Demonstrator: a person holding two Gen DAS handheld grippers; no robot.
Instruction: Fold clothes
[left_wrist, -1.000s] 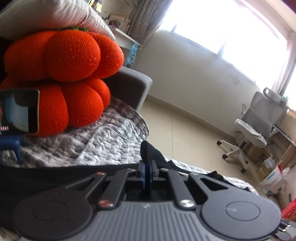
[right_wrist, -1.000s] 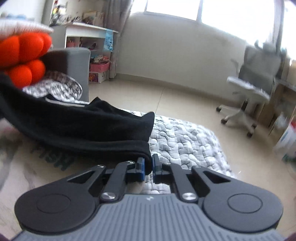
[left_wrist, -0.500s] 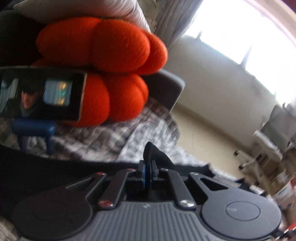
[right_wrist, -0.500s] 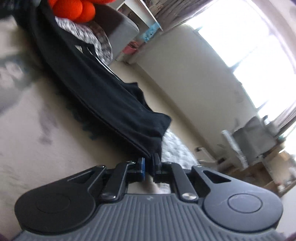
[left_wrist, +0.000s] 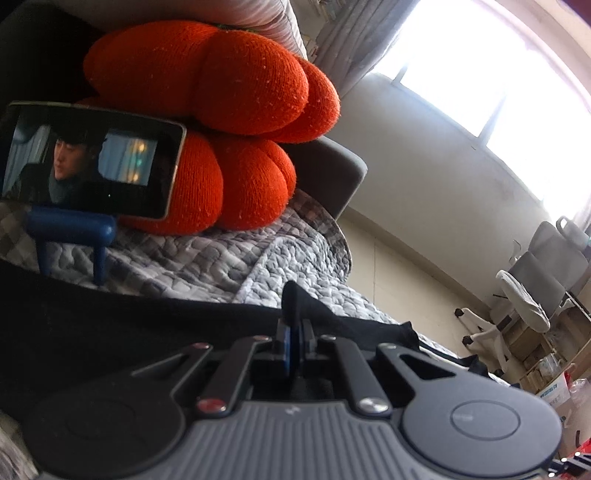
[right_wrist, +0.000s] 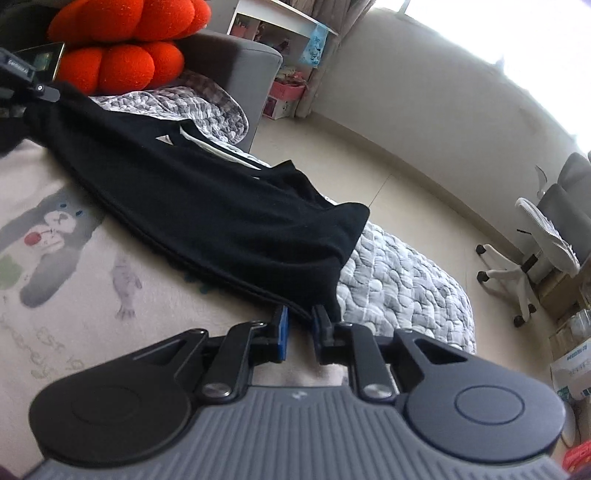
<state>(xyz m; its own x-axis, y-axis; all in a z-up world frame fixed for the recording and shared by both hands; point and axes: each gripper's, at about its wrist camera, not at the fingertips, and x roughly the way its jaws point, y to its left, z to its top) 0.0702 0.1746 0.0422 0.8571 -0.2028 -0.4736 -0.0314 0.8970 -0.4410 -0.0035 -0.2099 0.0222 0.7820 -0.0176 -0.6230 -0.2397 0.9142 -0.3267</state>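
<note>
The black garment (right_wrist: 221, 206) lies stretched across the blanket (right_wrist: 74, 258), its long axis running from the pumpkin cushion (right_wrist: 122, 48) to the quilt's (right_wrist: 399, 280) edge. The left gripper (left_wrist: 294, 332) pinches its far corner; the right gripper's (right_wrist: 300, 325) jaws are opening, hem between them.

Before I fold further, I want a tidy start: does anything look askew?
Yes. The black garment lies bunched and diagonal across the printed blanket, its far corner pinched in the shut left gripper. The right gripper is opening at the near hem. A phone leans on the orange cushion.
</note>
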